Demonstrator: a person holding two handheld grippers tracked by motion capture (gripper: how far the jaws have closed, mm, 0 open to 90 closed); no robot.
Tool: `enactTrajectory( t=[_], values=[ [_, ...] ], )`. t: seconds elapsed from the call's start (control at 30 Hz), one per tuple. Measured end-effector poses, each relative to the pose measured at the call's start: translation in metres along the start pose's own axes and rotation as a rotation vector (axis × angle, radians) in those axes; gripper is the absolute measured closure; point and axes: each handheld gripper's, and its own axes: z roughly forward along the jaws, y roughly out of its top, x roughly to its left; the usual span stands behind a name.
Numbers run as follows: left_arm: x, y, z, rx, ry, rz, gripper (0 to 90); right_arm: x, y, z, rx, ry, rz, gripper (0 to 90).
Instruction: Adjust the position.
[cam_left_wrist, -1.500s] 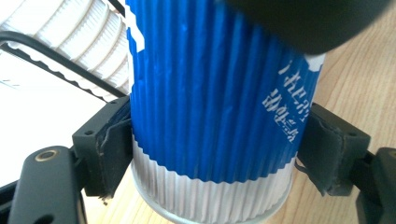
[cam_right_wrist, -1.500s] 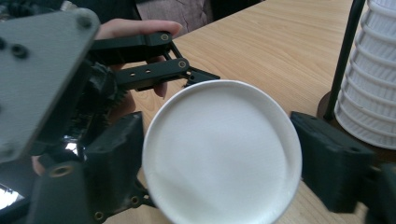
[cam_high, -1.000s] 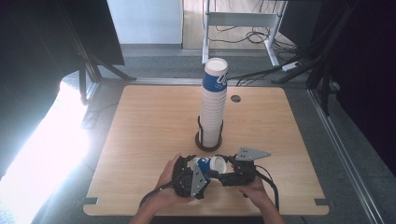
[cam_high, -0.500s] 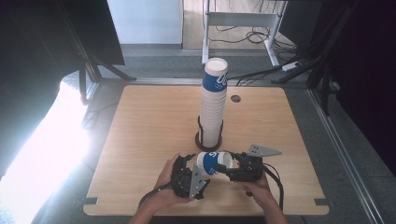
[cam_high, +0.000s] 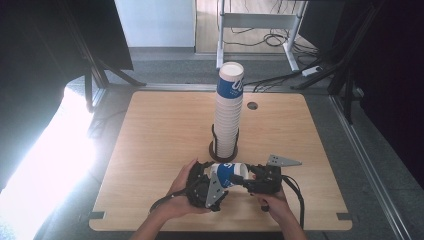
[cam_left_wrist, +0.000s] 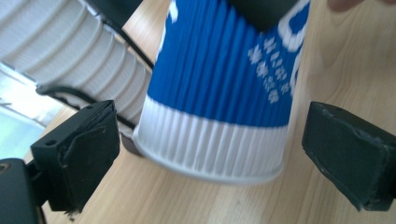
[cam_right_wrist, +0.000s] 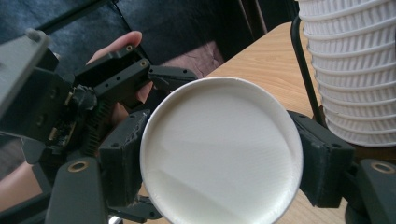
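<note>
sideways — cup (cam_high: 229, 174) mouth toward right gripper (cam_high: 252, 178)

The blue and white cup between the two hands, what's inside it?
The cup lies on its side. The right tool's view looks into its mouth: plain white interior, apparently empty. The bottom isn't clearly visible.

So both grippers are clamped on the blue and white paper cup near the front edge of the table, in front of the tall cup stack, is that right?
Not quite. Only the right gripper is clamped on the blue and white paper cup. The left gripper has just been opening; the left gripper view shows gaps between its pads and the cup. The rest holds: cup in front of the cup stack.
</note>
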Motion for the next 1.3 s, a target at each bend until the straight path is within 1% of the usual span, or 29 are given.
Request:
enactTrajectory(
  t=[0.1, 0.13, 0.37, 0.6, 0.7, 0.83, 0.93, 0.97, 1.0, 1.03, 1.1, 1.13, 1.3],
  values=[
    [0.0011, 0.0030, -0.0004, -0.003, -0.010, 0.003, 4.7, -0.0008, -0.0004, -0.0008, -0.003, 0.002, 0.003, 27.9],
    [0.0018, 0.0051, -0.0007, -0.004, -0.021, 0.010, 4.7, -0.0012, -0.0007, -0.0012, -0.004, 0.009, 0.009, 27.9],
    [0.0022, 0.0064, 0.0021, 0.005, -0.050, 0.019, 4.8, -0.0021, -0.0020, 0.0012, 0.005, 0.018, 0.016, 27.9],
    [0.0026, 0.0055, 0.0046, 0.014, -0.064, 0.017, 4.8, -0.0026, -0.0026, 0.0028, 0.007, 0.021, 0.025, 27.8],
    [0.0027, 0.0050, 0.0044, 0.015, -0.062, 0.014, 4.8, -0.0028, -0.0024, 0.0024, 0.008, 0.023, 0.028, 27.9],
    [0.0043, 0.0041, 0.0032, 0.012, -0.053, 0.003, 4.9, -0.0031, -0.0027, 0.0026, 0.003, 0.004, 0.031, 27.9],
    [0.0067, 0.0030, 0.0032, 0.011, -0.046, -0.010, 4.9, -0.0027, -0.0025, 0.0017, -0.002, -0.028, 0.023, 27.9],
    [0.0067, 0.0030, 0.0032, 0.011, -0.046, -0.010, 4.9, -0.0027, -0.0025, 0.0017, -0.002, -0.028, 0.023, 27.9],
    [0.0079, 0.0024, 0.0037, 0.013, -0.044, -0.014, 4.9, -0.0027, -0.0024, 0.0006, -0.015, -0.050, 0.025, 27.9],
    [0.0083, 0.0021, 0.0039, 0.011, -0.043, -0.019, 4.9, -0.0029, -0.0023, 0.0001, -0.020, -0.060, 0.026, 27.9],
    [0.0087, 0.0021, 0.0038, 0.009, -0.039, -0.020, 4.9, -0.0030, -0.0021, -0.0013, -0.027, -0.067, 0.030, 27.9],
    [0.0088, 0.0022, 0.0036, 0.010, -0.038, -0.020, 5.0, -0.0023, -0.0020, -0.0024, -0.035, -0.086, 0.028, 27.9],
    [0.0090, 0.0029, 0.0050, 0.013, -0.036, -0.017, 5.0, -0.0027, -0.0027, -0.0044, -0.060, -0.106, 0.031, 27.9]
  ],
)
